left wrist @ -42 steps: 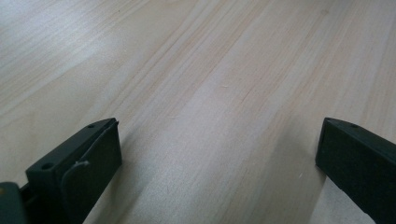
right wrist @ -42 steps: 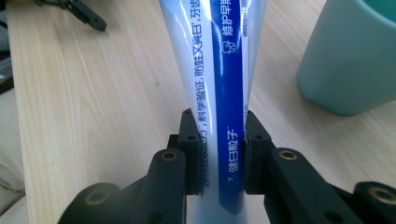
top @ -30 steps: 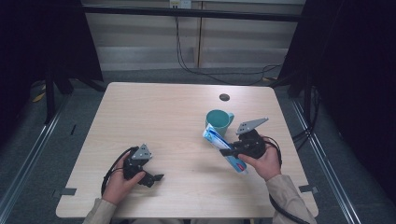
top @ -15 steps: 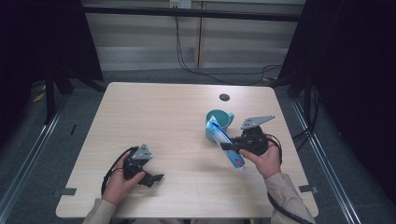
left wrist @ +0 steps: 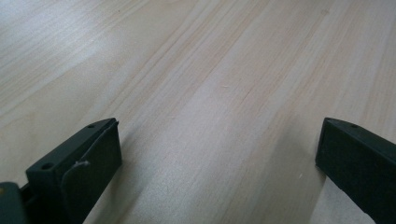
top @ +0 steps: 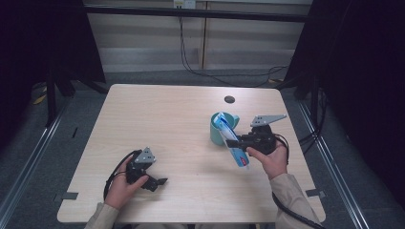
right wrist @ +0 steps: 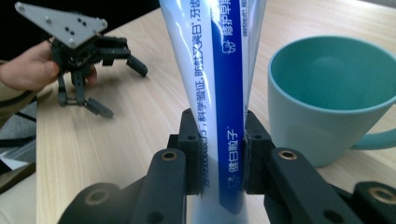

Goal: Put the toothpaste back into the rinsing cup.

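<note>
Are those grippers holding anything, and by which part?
The right gripper clamps a toothpaste tube across its flat middle. The left gripper is open and holds nothing.

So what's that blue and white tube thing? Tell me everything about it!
It looks like a toothpaste tube: soft, shiny plastic, white with a broad blue stripe and printed Chinese characters. The right gripper is shut on its middle, pads pressing both flat sides. In the high view the tube slants above the wooden table, its far end over the rim of the teal mug, its near end toward the person's hand. Whether it touches the mug is unclear.
</note>
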